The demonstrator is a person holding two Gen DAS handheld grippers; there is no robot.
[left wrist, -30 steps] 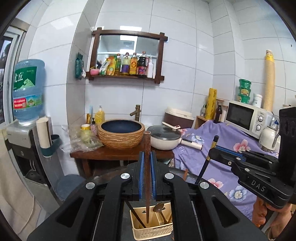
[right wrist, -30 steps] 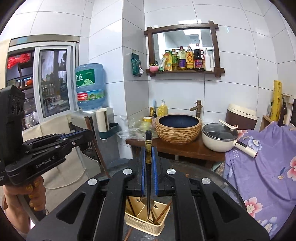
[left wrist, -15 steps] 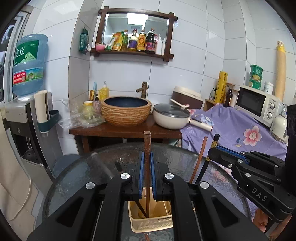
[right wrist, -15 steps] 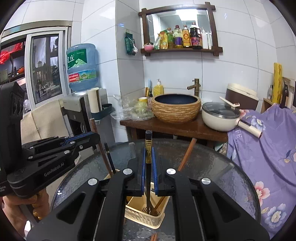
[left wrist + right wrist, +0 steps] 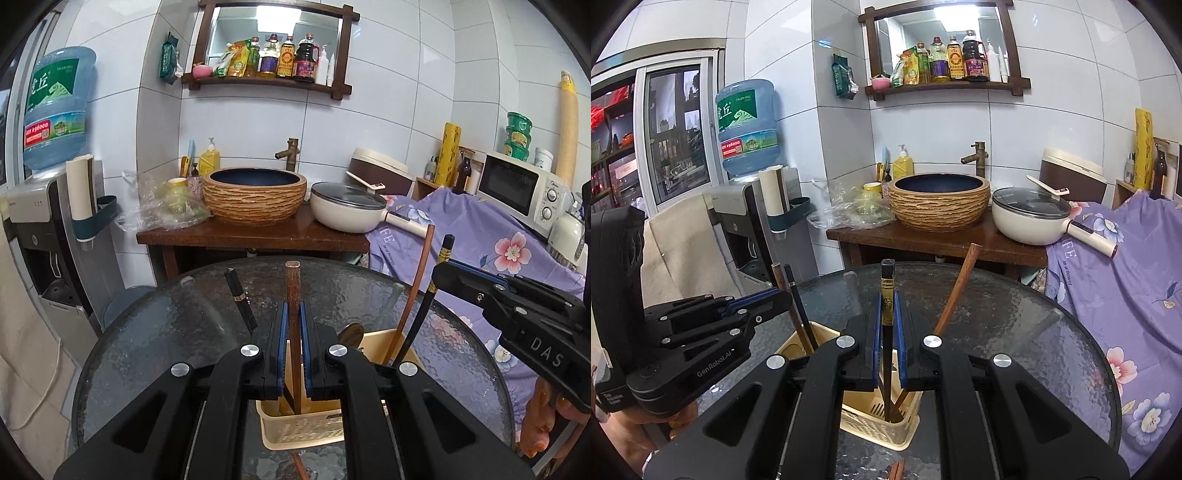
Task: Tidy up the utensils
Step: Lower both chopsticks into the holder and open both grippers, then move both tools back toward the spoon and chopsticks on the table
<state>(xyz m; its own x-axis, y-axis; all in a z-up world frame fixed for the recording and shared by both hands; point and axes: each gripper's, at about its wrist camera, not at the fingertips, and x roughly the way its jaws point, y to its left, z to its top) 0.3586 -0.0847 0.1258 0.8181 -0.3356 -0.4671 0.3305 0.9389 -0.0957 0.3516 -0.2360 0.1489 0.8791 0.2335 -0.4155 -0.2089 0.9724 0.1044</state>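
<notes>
My left gripper (image 5: pixel 291 314) is shut on a brown wooden chopstick (image 5: pixel 293 284) held upright, its lower end inside the cream utensil basket (image 5: pixel 295 432). In the right wrist view my right gripper (image 5: pixel 887 314) is shut on a black chopstick with a gold band (image 5: pixel 887 291), whose tip reaches into the same basket (image 5: pixel 875 428). Each gripper shows in the other's view: the right gripper (image 5: pixel 517 314) at the right, the left gripper (image 5: pixel 713 325) at the left. A brown chopstick (image 5: pixel 956 291), a black chopstick (image 5: pixel 240 299) and a spoon (image 5: pixel 351 334) stand in the basket.
The basket sits near the front of a round glass table (image 5: pixel 147 332). A loose chopstick (image 5: pixel 299 465) lies in front of it. Beyond are a wooden stand with a woven basin (image 5: pixel 255 195) and a pan (image 5: pixel 347 210), a water dispenser (image 5: pixel 40 206) and a purple floral cloth (image 5: pixel 480 236).
Both grippers have come down with their chopsticks. The basket now sits close under the jaws, and the chopsticks' lower ends have gone deeper into it.
</notes>
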